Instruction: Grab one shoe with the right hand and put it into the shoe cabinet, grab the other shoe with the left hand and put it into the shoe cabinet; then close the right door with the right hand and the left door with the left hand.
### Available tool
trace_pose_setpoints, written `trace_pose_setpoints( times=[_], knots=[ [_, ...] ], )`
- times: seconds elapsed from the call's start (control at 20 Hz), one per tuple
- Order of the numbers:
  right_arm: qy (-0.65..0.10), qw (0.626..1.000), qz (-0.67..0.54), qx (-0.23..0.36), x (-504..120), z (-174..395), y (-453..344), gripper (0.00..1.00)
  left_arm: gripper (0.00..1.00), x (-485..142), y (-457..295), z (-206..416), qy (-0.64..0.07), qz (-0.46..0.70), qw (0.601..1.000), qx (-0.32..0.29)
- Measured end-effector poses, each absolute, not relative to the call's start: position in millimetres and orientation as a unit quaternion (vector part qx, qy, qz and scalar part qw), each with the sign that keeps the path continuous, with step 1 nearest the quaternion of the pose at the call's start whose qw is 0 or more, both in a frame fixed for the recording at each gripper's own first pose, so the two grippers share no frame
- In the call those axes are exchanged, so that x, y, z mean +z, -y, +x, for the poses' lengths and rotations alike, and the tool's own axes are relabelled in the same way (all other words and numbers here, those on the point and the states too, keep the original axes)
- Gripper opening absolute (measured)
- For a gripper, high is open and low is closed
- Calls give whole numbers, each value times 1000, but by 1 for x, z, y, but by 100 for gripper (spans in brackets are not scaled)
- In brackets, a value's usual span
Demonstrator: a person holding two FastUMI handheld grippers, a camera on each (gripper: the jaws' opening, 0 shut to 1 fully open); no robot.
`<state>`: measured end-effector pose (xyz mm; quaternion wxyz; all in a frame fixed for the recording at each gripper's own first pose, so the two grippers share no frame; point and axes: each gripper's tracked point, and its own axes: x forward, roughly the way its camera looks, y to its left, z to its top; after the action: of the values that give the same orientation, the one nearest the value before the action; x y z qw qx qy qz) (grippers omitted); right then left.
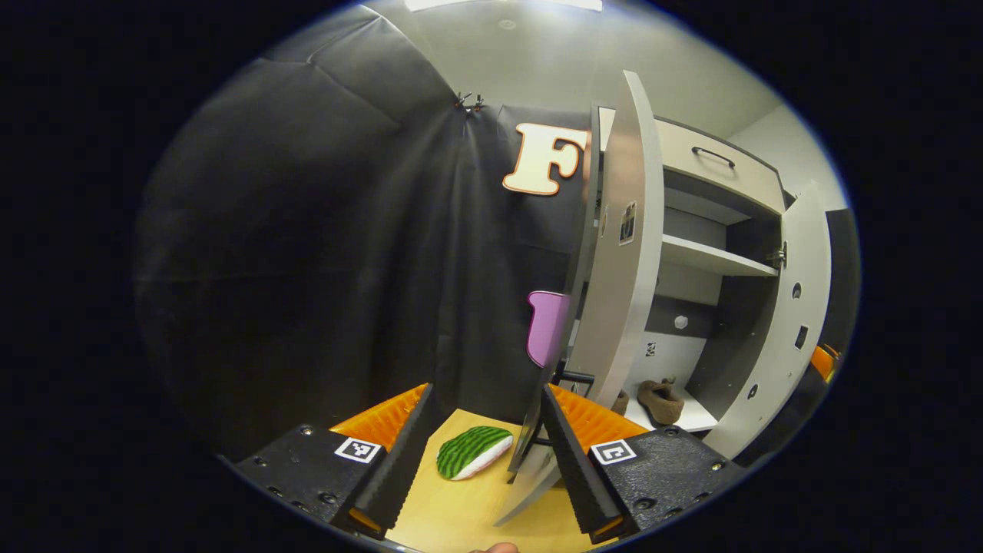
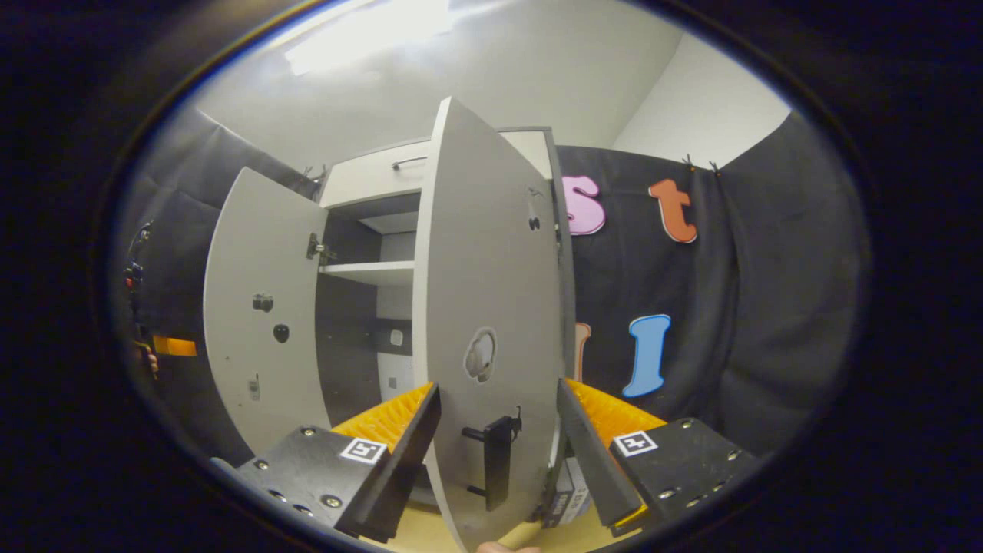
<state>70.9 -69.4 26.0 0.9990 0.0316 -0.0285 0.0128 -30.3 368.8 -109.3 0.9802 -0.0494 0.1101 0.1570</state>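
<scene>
The grey shoe cabinet (image 1: pixel 714 257) stands with both doors swung out. Two brown shoes (image 1: pixel 660 399) lie on its bottom shelf. In the left gripper view the left door (image 1: pixel 622 292) is seen nearly edge-on. Its lower edge runs down beside the right finger of my open left gripper (image 1: pixel 486 395), and nothing is clamped. In the right gripper view the right door (image 2: pixel 491 307) faces me, with its black handle (image 2: pixel 495 457) low between the fingers of my open right gripper (image 2: pixel 498 386). The left door (image 2: pixel 261 322) hangs open farther left.
A watermelon-patterned piece (image 1: pixel 472 452) lies on the wooden floor (image 1: pixel 461 514) just ahead of the left gripper. A drawer with a dark handle (image 1: pixel 714 157) tops the cabinet. Black cloth walls close in behind and beside it. A hand with the other gripper (image 2: pixel 153 346) shows at the far left.
</scene>
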Motion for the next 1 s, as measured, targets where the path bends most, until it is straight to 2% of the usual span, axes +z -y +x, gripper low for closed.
trace_pose_setpoints(
  times=[0.2, 0.35, 0.45, 1.0],
  knots=[
    [25, 997, 49, 52, 25, 87, 41, 92, 84, -117, -376, -48, -119, -48, 977, 171],
    [22, 997, 50, 60, 23, 92, 32, 97, 84, -125, -374, -47, -126, -52, 976, 172],
    [22, 996, 51, 64, 23, 92, 33, 96, 84, -130, -373, -45, -132, -53, 975, 172],
    [18, 997, 65, 27, 15, 81, 60, 98, 84, -160, -375, -11, -145, 5, 972, 184]
  ],
)
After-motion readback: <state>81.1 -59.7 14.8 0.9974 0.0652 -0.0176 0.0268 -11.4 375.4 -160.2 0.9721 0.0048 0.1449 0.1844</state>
